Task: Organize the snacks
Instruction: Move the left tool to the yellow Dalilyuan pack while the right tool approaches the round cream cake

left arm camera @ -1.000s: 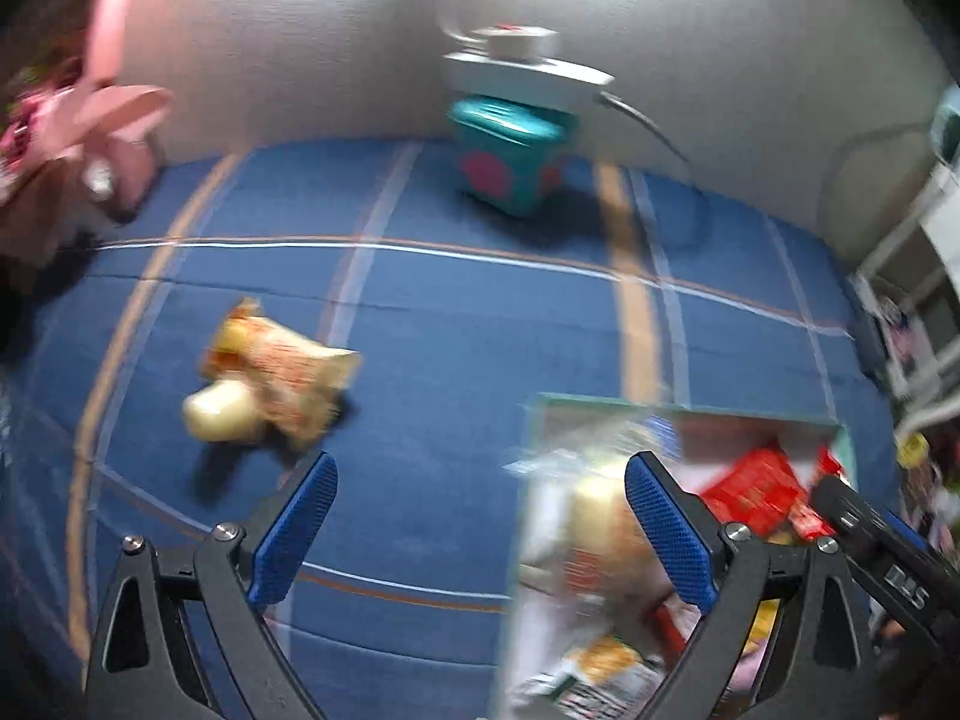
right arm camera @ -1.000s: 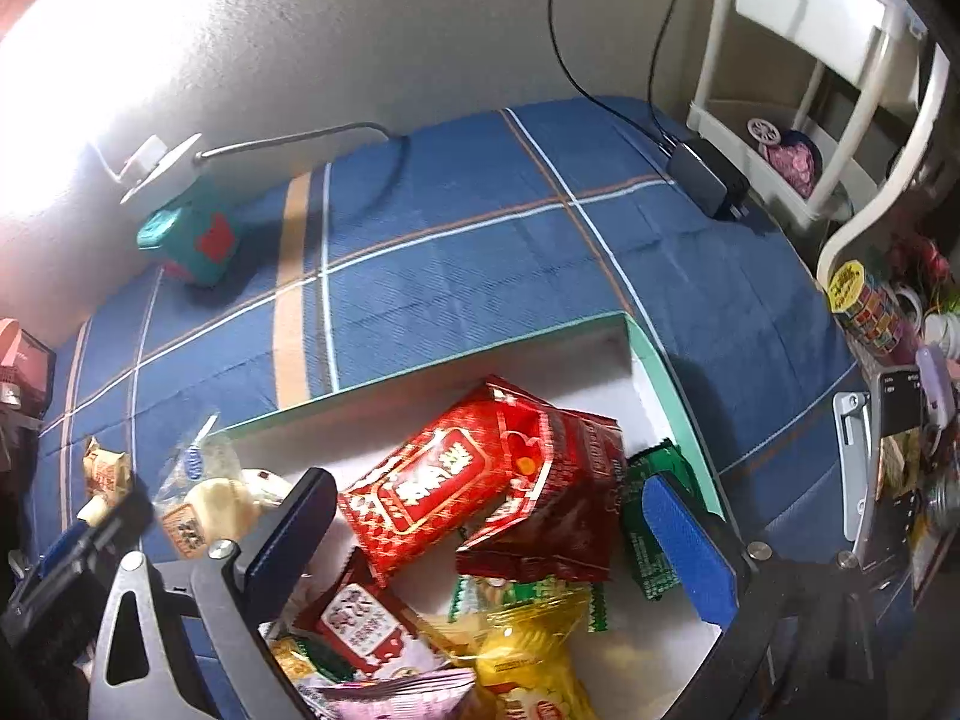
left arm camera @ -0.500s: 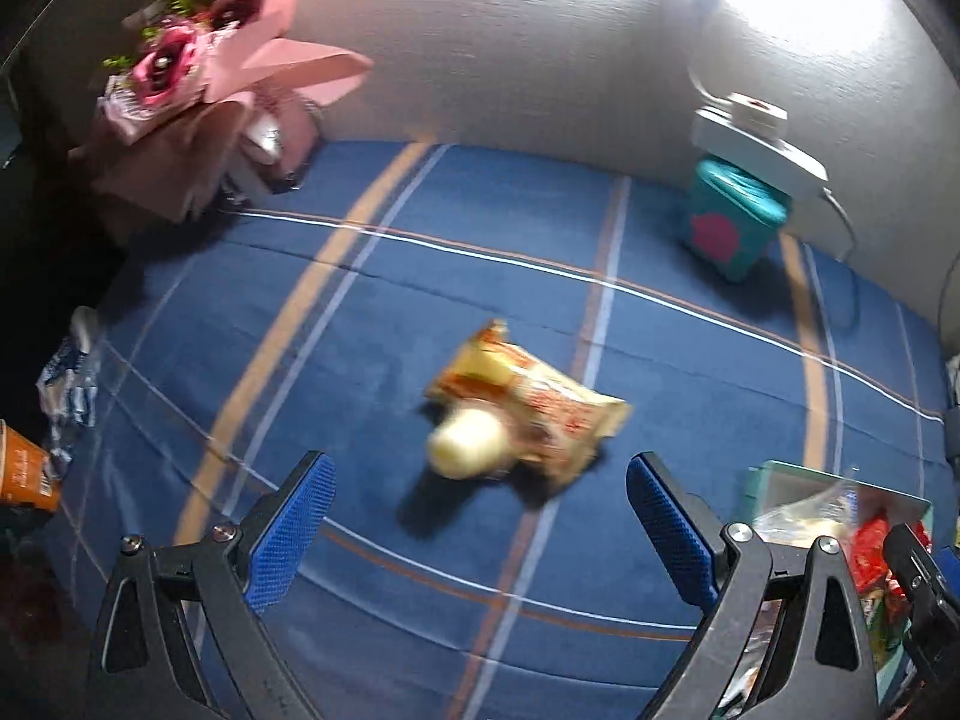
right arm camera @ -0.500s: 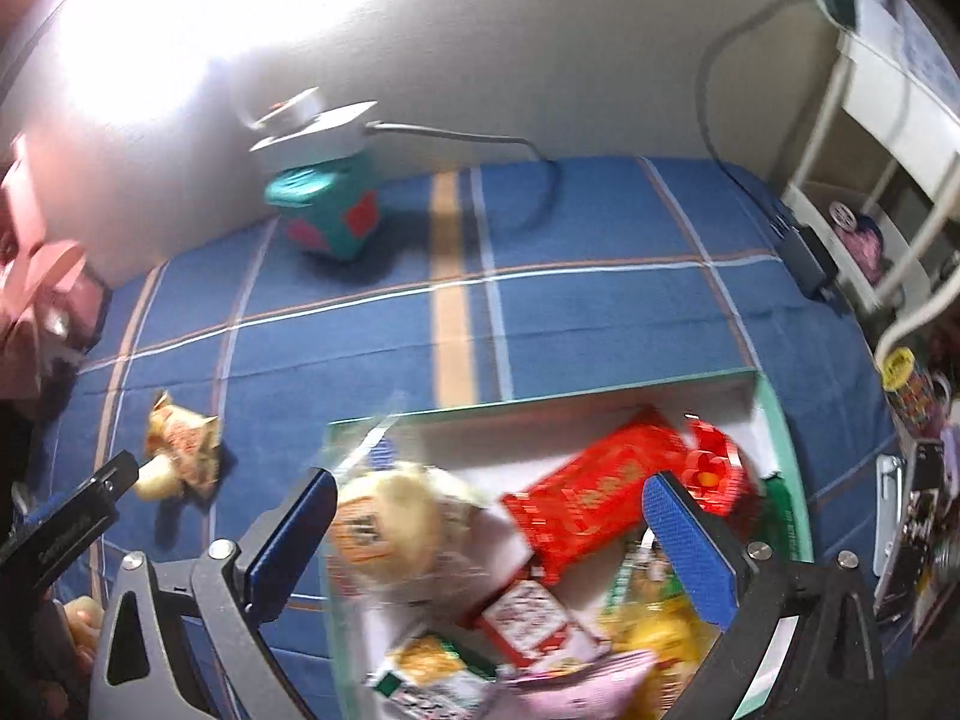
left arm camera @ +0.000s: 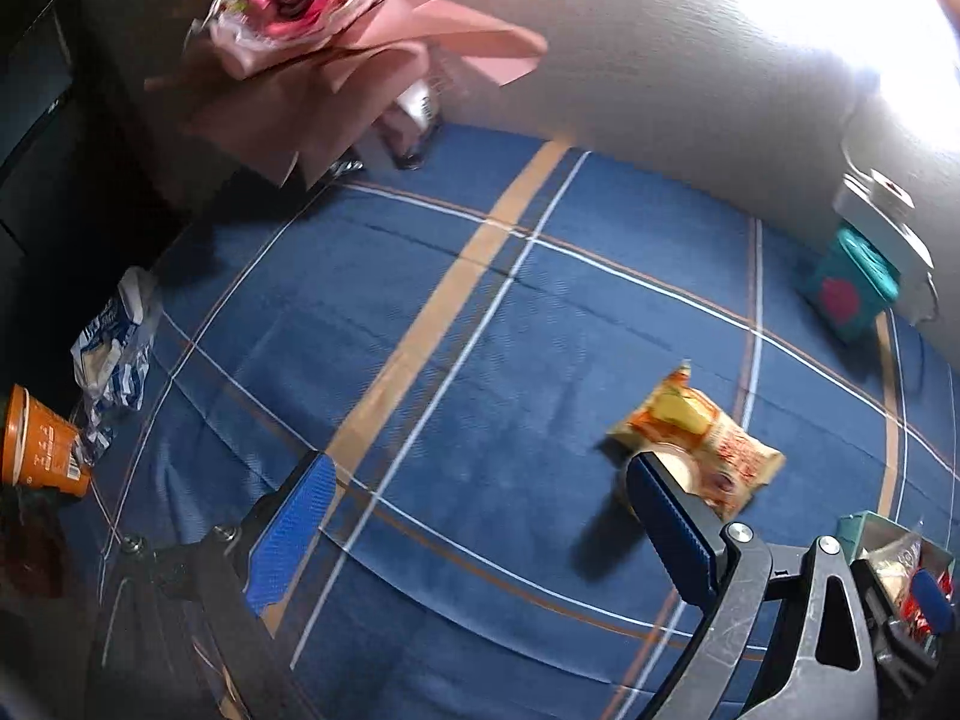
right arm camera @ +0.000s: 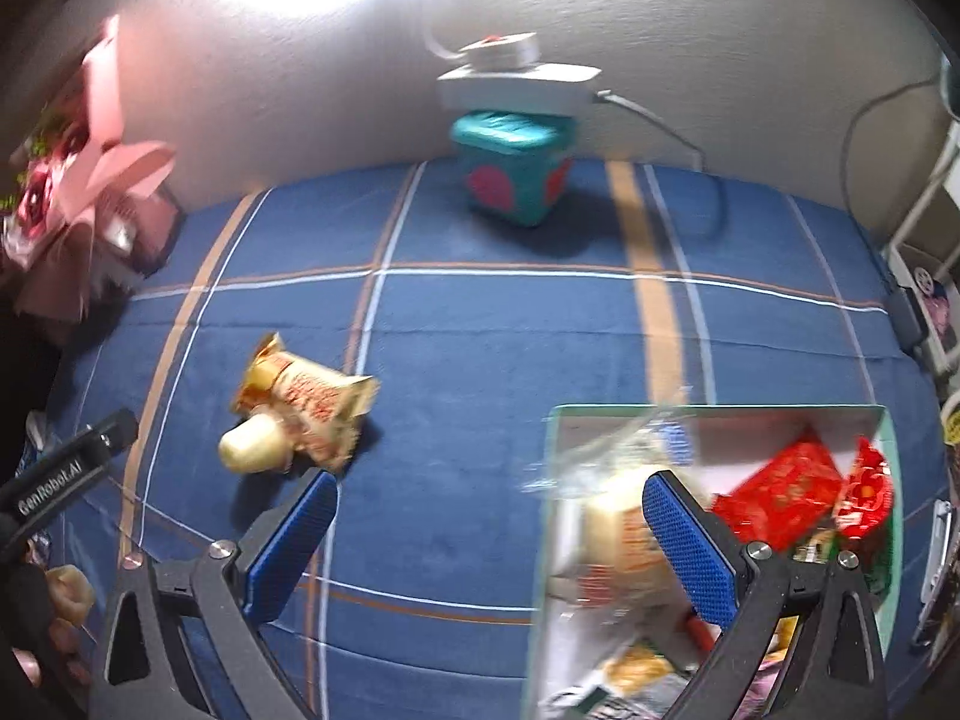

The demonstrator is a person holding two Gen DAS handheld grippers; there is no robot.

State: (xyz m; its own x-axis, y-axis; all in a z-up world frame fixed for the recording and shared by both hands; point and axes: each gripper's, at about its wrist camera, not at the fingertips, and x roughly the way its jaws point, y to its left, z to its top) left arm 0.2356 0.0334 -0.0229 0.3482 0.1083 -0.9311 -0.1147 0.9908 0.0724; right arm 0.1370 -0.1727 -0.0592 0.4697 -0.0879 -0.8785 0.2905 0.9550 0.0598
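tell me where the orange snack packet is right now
The orange snack packet lies loose on the blue plaid cloth, left of the snack box in the right wrist view, with a pale round snack touching it.

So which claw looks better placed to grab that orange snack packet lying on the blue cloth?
Probably the left claw: open, its right finger beside the orange snack packet. The right claw sits farther off, near the box.

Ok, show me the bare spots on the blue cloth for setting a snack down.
Free: the stretch between the orange snack packet and the teal box, and the patch between that packet and the snack tray. Crowded: inside the tray, and the far left edge by the pink bouquet.
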